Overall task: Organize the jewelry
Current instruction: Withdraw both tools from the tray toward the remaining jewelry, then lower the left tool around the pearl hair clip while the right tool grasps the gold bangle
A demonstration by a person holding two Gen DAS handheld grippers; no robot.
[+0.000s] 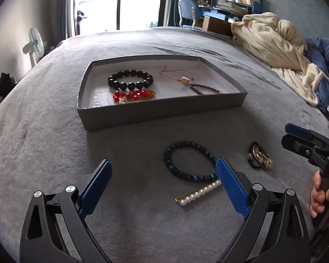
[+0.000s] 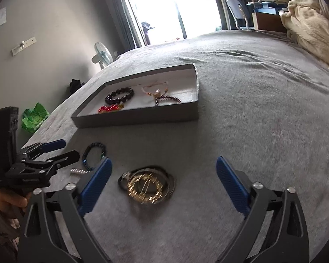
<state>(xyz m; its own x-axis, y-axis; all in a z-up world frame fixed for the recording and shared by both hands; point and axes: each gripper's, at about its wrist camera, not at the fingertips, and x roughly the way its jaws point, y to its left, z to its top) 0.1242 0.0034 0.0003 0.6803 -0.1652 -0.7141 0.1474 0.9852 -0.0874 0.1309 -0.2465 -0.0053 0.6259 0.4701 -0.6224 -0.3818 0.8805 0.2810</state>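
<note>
Left tool (image 1: 162, 184) agape over pearl clip (image 1: 197, 192), right tool (image 2: 163, 184) agape over gold brooch (image 2: 144, 186)

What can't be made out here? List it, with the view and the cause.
- Pearl bar, left wrist view: its far end is hidden behind the left gripper's finger.
- Red bead piece, right wrist view: partly hidden by the tray's near wall.
- Gold and black piece, left wrist view: blurred, so its make-up is unclear.
</note>
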